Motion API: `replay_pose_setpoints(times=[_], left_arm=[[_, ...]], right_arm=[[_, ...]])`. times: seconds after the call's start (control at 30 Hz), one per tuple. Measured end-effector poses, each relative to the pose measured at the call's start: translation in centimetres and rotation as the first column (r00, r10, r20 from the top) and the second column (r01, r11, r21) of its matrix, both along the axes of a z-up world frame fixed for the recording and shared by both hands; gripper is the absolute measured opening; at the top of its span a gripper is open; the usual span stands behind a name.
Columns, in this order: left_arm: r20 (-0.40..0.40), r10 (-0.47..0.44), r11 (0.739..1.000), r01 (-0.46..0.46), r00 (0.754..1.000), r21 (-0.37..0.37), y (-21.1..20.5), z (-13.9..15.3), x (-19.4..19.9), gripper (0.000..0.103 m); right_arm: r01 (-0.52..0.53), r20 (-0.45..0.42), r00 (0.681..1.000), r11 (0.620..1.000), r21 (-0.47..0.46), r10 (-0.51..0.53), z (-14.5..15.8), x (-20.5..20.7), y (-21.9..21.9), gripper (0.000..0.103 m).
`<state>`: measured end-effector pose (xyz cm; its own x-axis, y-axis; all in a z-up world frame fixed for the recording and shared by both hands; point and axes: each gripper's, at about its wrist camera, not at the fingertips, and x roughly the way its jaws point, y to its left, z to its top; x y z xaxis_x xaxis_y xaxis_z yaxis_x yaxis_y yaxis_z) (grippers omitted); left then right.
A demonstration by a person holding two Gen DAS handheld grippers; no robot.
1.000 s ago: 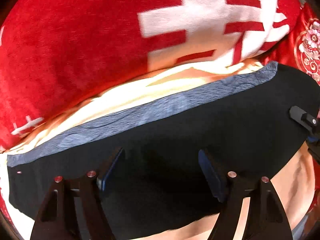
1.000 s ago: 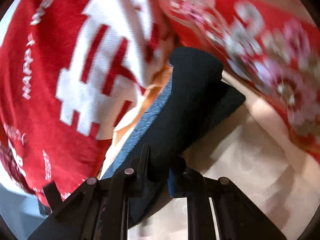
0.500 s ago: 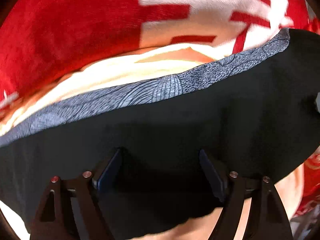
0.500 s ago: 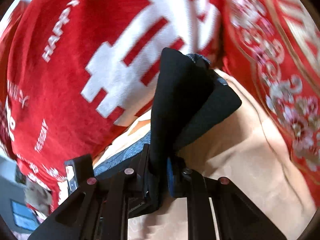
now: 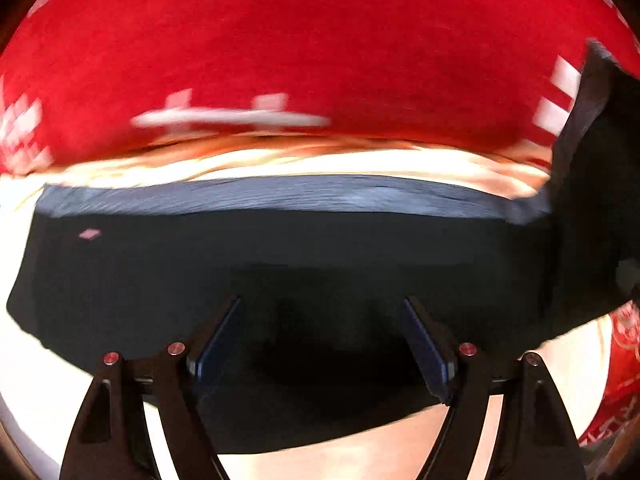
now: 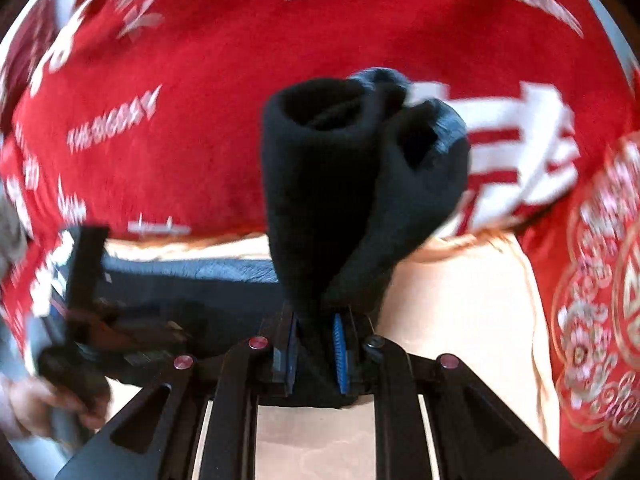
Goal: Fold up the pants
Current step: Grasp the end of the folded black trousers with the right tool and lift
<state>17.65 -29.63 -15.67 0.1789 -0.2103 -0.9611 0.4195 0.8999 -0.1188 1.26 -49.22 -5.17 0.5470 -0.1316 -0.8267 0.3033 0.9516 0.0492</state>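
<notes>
In front of the red blanket (image 5: 280,40), the black pants (image 5: 280,256) lie soft and limp; right gripper (image 6: 316,340) is clamped on a lifted end, left gripper (image 5: 320,344) stands apart above them. Best held by edges

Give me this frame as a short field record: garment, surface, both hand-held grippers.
garment: black pants with a grey patterned waistband, one end lifted and bunched
surface: cream sheet, red blanket with white print behind
left hand-held gripper: jaws wide apart over the flat black fabric, pads not pressing it
right hand-held gripper: shut on the bunched end of the pants
blur: heavy in both views
</notes>
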Motion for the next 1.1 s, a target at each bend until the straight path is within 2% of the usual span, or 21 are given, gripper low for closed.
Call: replay_pose_setpoints(times=[0.17,0.27,0.3,0.37,0.4,0.43,0.5,0.57,0.63,0.67,0.7,0.77,0.83,0.97,1.03,1.1], left_arm=[[-0.015,0.099,0.994,-0.098,0.995,0.053,6.8,-1.3,2.1,0.080],[-0.015,0.110,0.992,-0.109,0.994,0.065,9.6,-1.8,1.7,0.080],[-0.019,0.114,0.992,-0.113,0.993,0.064,10.4,-1.9,1.8,0.080],[-0.033,0.123,0.991,-0.121,0.992,0.059,11.9,-2.0,2.1,0.080],[-0.036,0.123,0.991,-0.121,0.992,0.055,12.5,-2.0,2.3,0.080],[-0.037,0.122,0.991,-0.120,0.992,0.051,13.1,-2.0,2.3,0.080],[-0.041,0.110,0.993,-0.109,0.993,0.034,13.6,-1.6,2.7,0.080],[-0.057,0.083,0.996,-0.084,0.995,-0.004,13.3,-0.8,2.3,0.080],[-0.100,0.038,0.996,-0.046,0.994,-0.074,12.7,-0.2,2.4,0.080],[-0.135,0.012,0.993,-0.028,0.991,-0.116,12.3,-0.1,2.6,0.080],[-0.157,-0.004,0.990,-0.019,0.988,-0.141,11.6,-0.1,2.5,0.080],[-0.217,-0.054,0.978,0.008,0.975,-0.209,10.5,-0.4,2.6,0.080],[-0.261,-0.099,0.973,0.039,0.960,-0.227,8.8,-1.2,2.6,0.080],[-0.307,-0.114,0.965,0.032,0.945,-0.260,7.3,-1.4,3.1,0.080],[-0.316,-0.124,0.959,0.032,0.941,-0.282,7.1,-1.2,2.0,0.080],[-0.331,-0.134,0.962,0.042,0.934,-0.271,6.3,-1.3,1.7,0.080]], right_arm=[[-0.140,-0.122,0.984,0.986,-0.093,0.128,-4.4,3.7,7.2,0.017],[-0.222,-0.238,0.953,0.966,-0.135,0.186,-8.2,4.7,11.9,0.020],[-0.233,-0.267,0.946,0.959,-0.161,0.185,-9.0,4.6,12.8,0.022],[-0.280,-0.341,0.923,0.918,-0.283,0.176,-10.6,4.3,15.2,0.027],[-0.304,-0.359,0.915,0.901,-0.310,0.186,-10.6,4.0,16.1,0.033],[-0.313,-0.355,0.913,0.900,-0.302,0.199,-10.2,3.6,16.6,0.040],[-0.307,-0.324,0.917,0.930,-0.203,0.232,-8.8,2.7,16.9,0.041],[-0.270,-0.289,0.925,0.962,-0.040,0.248,-7.5,1.7,15.8,0.041],[-0.156,-0.231,0.955,0.978,0.136,0.185,-6.4,1.1,13.2,0.041],[-0.086,-0.208,0.969,0.971,0.222,0.133,-6.2,0.9,11.8,0.041],[0.016,-0.182,0.982,0.937,0.349,0.051,-6.3,0.6,9.4,0.041],[0.169,-0.171,0.981,0.819,0.548,-0.088,-7.5,0.2,6.0,0.041],[0.279,-0.184,0.960,0.659,0.699,-0.211,-9.7,-0.1,3.7,0.041],[0.393,-0.266,0.912,0.475,0.787,-0.313,-12.9,-1.3,2.2,0.041],[0.415,-0.285,0.896,0.416,0.809,-0.340,-13.6,-2.3,2.3,0.041],[0.427,-0.289,0.885,0.388,0.817,-0.366,-13.8,-3.0,2.3,0.041]])
